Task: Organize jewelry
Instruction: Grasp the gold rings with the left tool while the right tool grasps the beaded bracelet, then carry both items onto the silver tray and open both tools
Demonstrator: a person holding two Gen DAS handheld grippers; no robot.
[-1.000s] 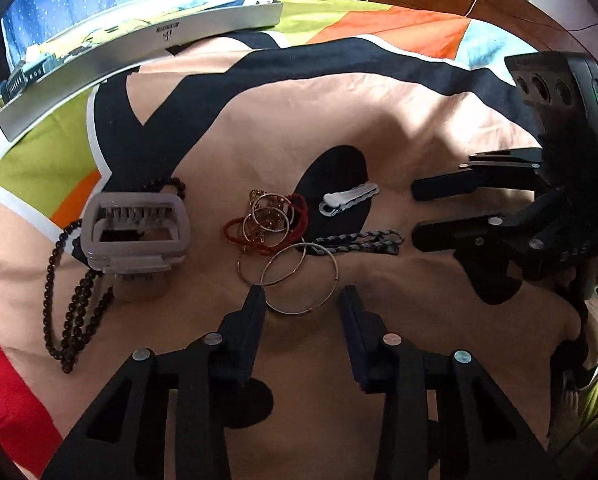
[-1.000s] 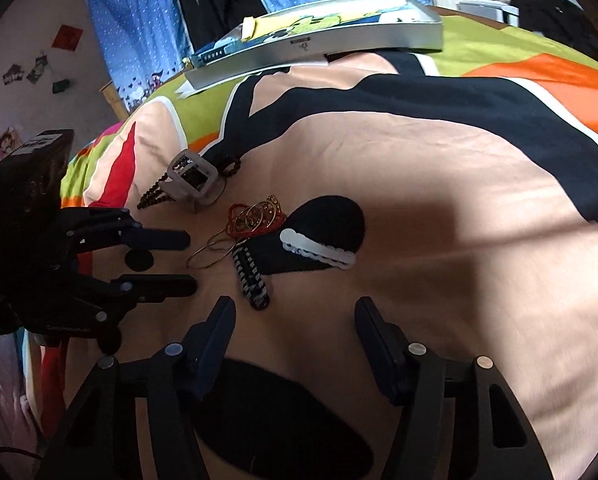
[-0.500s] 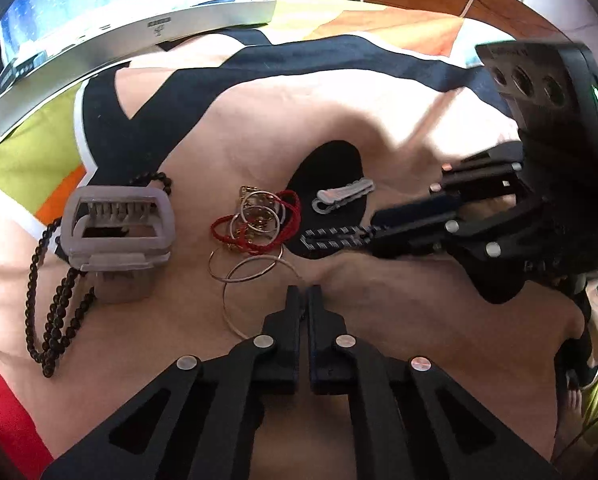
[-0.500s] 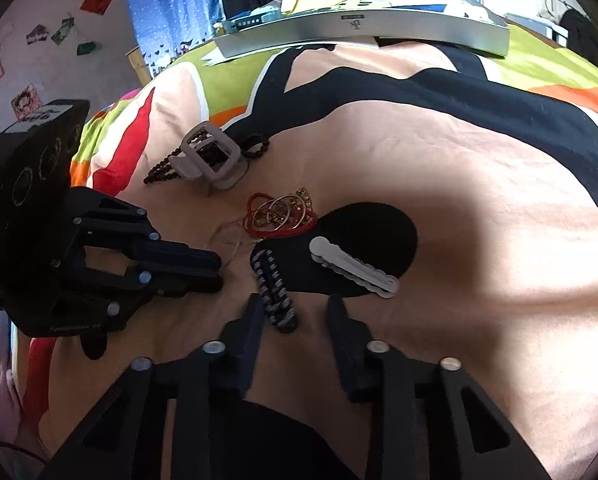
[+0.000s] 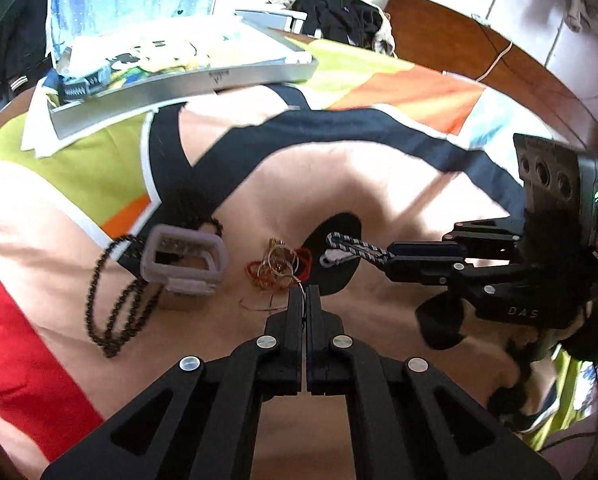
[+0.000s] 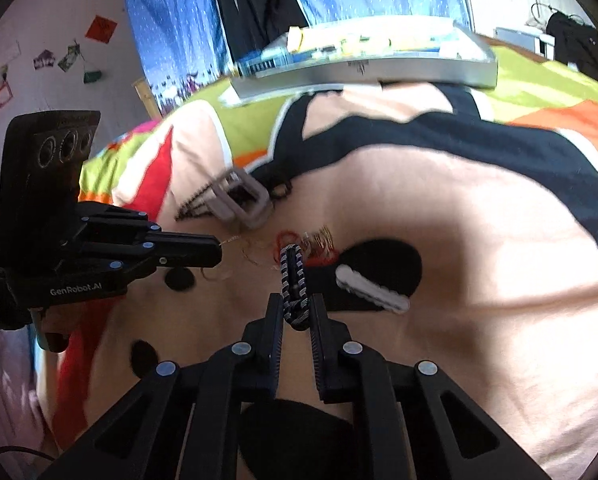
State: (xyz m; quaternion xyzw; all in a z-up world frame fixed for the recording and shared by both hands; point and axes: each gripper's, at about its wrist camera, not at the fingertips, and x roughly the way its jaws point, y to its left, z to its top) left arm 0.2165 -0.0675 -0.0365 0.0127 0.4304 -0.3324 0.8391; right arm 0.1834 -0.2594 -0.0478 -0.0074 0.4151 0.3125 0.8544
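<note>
While both tools are clamped at once, the risk is a tangle. Left gripper [image 5: 303, 292] has its jaws pressed together on a thin gold wire hoop [image 5: 295, 286], which barely shows at the tips. Right gripper [image 6: 295, 312] stands narrow, pinching the near end of a black-and-white braided cord bracelet [image 6: 293, 276] – the rest sticks out forward above the bedspread. Remaining jewelry sits on the patterned peach, black and green bedspread [image 6: 479, 240]: a heap of red cord and gold rings [image 5: 279, 266], a grey rectangular plastic claw clip [image 5: 185, 258] lying over a black bead necklace [image 5: 111, 312], and a white scalloped hair clip [image 6: 373, 290] on a black patch. A silver tray [image 5: 187, 84] of mixed things lies at the far edge, well apart – whether it is the destination I cannot tell.

Judged risks: the hoop is just beside the heap and may be hooked into it, so pulling could drag the whole pile; thin wire may slip from flat pads; the bracelet's free end hangs near the heap and could snag; soft fabric may bunch under any low pass.

Writing: "GenRobot.AI" on the left tool body in the right view; "DAS" on the right tool in the left view; tray logo unreadable.
</note>
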